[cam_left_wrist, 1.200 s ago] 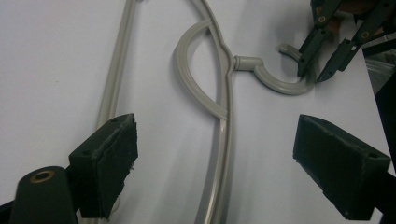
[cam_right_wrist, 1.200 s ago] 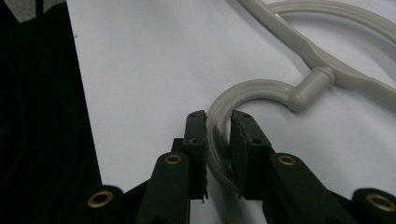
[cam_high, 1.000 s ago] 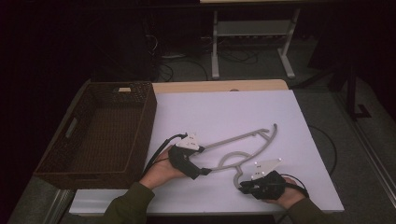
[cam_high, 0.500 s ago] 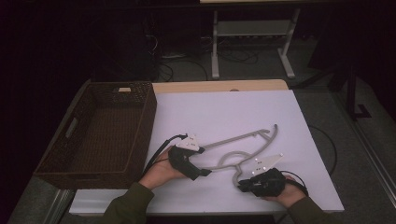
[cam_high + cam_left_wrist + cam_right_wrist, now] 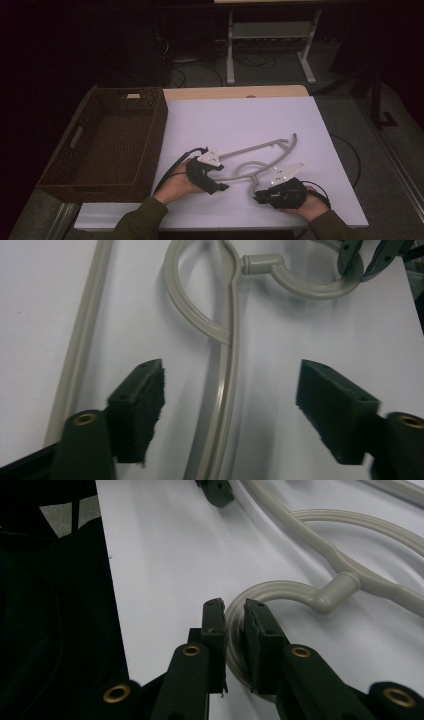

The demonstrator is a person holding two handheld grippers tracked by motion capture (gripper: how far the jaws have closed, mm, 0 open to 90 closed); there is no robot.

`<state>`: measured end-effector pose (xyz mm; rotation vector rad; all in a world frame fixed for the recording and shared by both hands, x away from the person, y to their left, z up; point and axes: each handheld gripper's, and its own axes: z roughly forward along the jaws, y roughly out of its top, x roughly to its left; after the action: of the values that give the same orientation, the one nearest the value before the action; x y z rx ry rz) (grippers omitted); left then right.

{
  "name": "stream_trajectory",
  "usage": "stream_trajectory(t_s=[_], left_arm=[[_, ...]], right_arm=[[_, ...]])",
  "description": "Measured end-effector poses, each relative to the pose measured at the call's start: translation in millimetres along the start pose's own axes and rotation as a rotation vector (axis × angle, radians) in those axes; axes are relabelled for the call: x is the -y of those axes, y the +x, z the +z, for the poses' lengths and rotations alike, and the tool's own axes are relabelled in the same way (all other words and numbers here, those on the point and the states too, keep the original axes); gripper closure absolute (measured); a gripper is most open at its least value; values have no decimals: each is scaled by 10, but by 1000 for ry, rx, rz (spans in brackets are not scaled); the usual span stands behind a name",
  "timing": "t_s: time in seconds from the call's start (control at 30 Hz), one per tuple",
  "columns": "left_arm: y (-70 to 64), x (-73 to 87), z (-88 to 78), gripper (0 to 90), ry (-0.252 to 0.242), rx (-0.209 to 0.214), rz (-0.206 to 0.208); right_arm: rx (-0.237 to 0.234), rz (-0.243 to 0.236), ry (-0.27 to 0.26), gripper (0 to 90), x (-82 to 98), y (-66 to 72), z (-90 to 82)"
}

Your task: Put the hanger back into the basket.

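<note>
A grey plastic hanger is laid flat on the white table, near its front edge and to the right of a wicker basket. Its hook is clamped between the jaws of the right gripper. The left gripper is held with its jaws wide apart on either side of the hanger's arm, neither pad touching it.

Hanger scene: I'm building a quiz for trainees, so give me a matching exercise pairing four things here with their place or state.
Things:
1. left gripper
2. right gripper
3. wicker basket
4. hanger

States:
A. lying flat on the white table
B. fingers closed on the hanger's hook
C. standing empty at the table's left
D. fingers spread wide on either side of a hanger bar

Pairs: 1-D, 2-B, 3-C, 4-A
</note>
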<state>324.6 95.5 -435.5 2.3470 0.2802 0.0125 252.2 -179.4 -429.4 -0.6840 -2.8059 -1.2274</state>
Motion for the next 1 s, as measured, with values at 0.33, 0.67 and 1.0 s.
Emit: stream_trajectory(t_s=[0.33, 0.67, 1.0], left_arm=[[44, -73, 118, 542, 52, 24, -1], [57, -108, 161, 704, 62, 34, 1], [63, -121, 146, 802, 61, 57, 10]], right_arm=[[-8, -3, -25, 794, -44, 6, -54], [-11, -15, -54, 793, -104, 27, -101], [-18, -25, -67, 791, -119, 33, -125]])
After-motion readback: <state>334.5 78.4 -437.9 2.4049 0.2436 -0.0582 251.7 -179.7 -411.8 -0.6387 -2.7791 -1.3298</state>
